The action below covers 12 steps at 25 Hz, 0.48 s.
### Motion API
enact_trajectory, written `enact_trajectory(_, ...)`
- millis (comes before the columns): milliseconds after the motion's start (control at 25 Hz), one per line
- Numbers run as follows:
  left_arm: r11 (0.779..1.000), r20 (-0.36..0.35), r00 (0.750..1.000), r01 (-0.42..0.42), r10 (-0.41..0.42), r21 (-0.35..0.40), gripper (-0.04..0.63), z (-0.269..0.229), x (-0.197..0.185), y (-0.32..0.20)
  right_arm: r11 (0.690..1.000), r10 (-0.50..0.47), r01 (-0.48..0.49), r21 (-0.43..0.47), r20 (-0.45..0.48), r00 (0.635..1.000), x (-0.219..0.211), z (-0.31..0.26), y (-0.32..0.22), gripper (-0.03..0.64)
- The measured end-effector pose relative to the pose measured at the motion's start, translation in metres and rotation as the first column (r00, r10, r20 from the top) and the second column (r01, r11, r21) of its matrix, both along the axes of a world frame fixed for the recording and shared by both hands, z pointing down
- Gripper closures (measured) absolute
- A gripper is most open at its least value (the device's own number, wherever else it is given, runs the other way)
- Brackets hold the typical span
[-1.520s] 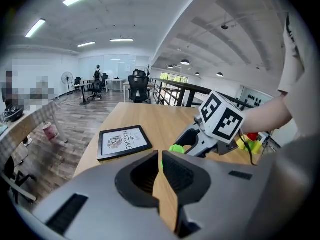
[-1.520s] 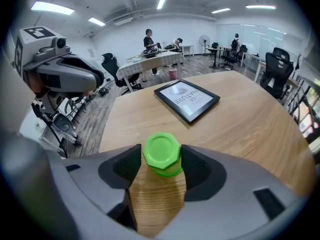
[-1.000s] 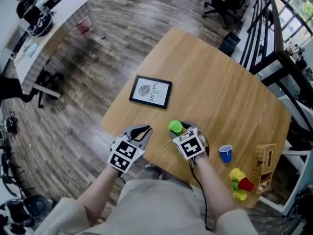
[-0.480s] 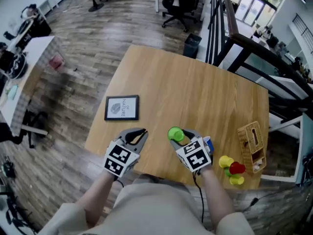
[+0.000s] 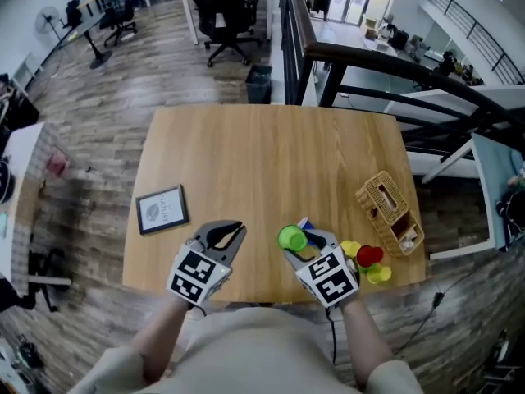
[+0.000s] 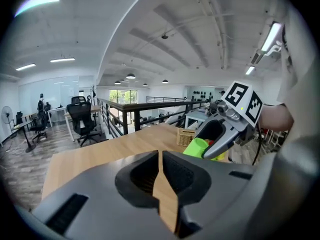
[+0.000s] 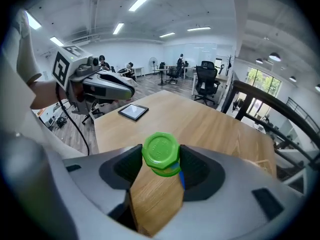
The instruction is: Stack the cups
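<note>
My right gripper (image 5: 302, 245) is shut on a green cup (image 5: 289, 237) just above the near edge of the wooden table (image 5: 262, 154). In the right gripper view the green cup (image 7: 161, 153) sits between the jaws with its base toward the camera. A sliver of the blue cup (image 7: 181, 177) shows right behind it. From the head view the blue cup (image 5: 315, 239) is mostly hidden by the gripper. A red cup (image 5: 369, 255) and yellow cups (image 5: 351, 249) lie to the right. My left gripper (image 5: 232, 230) is shut and empty, to the left of the green cup (image 6: 197, 148).
A wicker basket (image 5: 390, 212) stands at the table's right edge beside the loose cups. A framed picture (image 5: 162, 209) lies flat at the near left. Black office chairs (image 5: 221, 6) and a railing (image 5: 299, 31) are beyond the far edge.
My right gripper has carried the green cup rightward until it reaches the blue cup. The head view has swung round. The left gripper has hardly moved.
</note>
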<state>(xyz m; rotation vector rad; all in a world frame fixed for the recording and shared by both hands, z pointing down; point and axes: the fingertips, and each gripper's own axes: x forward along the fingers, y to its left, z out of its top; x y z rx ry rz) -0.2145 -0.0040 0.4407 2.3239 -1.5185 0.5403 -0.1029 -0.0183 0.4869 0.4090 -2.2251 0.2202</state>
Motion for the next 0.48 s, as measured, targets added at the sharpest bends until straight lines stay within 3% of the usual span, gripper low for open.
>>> enact_trajectory(480, 0.983, 0.022, 0.983, -0.184, 0.184, -0.003, 0.552, 0.003, 0.098, -0.016, 0.994, 0.106, -0.106, -0.015, 0.004, 0.994, 0.082, 0.002, 0.022, 0.365)
